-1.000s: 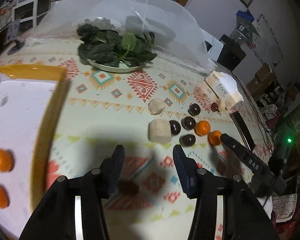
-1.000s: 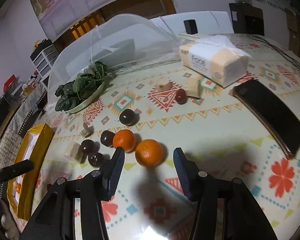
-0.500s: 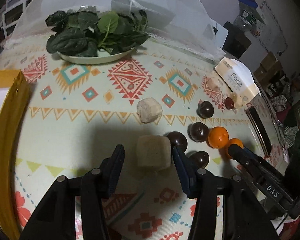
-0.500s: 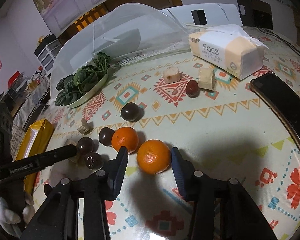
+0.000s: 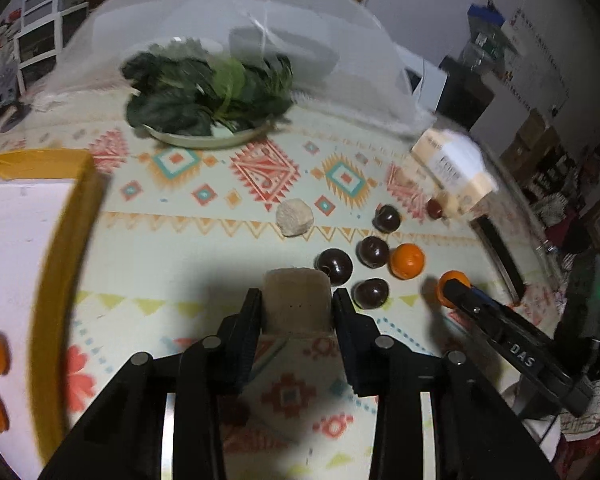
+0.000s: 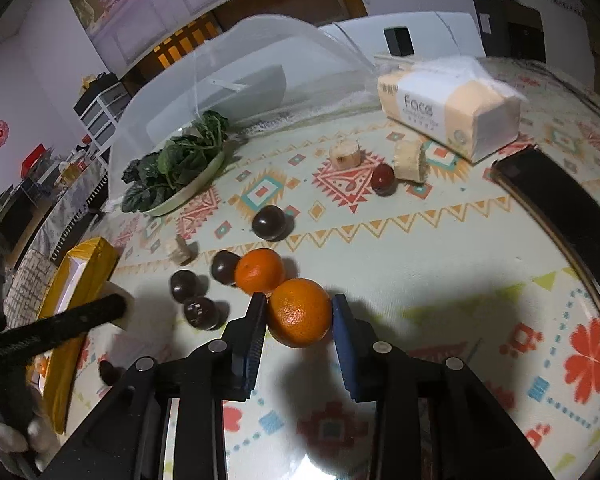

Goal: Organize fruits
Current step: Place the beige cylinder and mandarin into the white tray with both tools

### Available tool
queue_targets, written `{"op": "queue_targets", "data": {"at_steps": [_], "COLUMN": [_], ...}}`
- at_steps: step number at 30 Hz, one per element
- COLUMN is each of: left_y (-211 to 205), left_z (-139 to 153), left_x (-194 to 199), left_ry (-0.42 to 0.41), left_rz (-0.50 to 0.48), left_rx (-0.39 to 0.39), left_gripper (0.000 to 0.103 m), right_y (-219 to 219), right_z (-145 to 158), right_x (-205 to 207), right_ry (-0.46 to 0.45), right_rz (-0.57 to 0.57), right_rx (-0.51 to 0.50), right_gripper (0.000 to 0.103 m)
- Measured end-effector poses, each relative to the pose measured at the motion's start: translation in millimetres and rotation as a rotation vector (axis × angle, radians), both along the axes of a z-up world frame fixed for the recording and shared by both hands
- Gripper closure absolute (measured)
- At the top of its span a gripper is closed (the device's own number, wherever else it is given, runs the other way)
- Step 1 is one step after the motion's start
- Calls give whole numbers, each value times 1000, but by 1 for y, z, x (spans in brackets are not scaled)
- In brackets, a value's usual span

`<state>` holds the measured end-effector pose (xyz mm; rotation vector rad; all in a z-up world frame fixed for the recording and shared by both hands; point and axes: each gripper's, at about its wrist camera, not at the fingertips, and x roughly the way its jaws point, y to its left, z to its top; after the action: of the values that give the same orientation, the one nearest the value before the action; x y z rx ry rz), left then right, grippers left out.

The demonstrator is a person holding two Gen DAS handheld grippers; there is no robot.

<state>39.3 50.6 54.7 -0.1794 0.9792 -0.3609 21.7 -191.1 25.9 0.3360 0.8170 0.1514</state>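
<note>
i'm in a lived-in home, at a dining table (image 6: 440, 264) under a patterned wipe-clean cloth. a mesh food cover (image 5: 260, 40) stands at the far side with a plate of leafy greens (image 5: 208, 92) before it and a tissue pack (image 6: 448, 108) to the right. plastic drawer units (image 6: 104, 108) stand far left; cardboard boxes (image 5: 536, 136) are stacked far right.
</note>
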Motion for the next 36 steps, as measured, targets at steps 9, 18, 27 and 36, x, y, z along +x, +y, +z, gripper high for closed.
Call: {"op": "queue_targets", "data": {"at_steps": [9,18,27,36], "left_y": [94,208,262,285], "left_z": [35,41,7,-11], "left_x": [-60,-111,-118,-77], "left_ry": [-93,-158,-131,-78], "left_rz": [116,352,456,459], "left_rx": [-42,6,71,77], "left_gripper": [68,68,68,68], "right_y": [46,148,270,347], "right_z": [49,66,51,19], "right_x": [-34,-47,-30,13], "right_ry": [-96,-118,-76,-20], "right_rz": [78,275,474,547], "right_rx": [-36,-29,-40,-121], "right_gripper": [68,68,68,68]}}
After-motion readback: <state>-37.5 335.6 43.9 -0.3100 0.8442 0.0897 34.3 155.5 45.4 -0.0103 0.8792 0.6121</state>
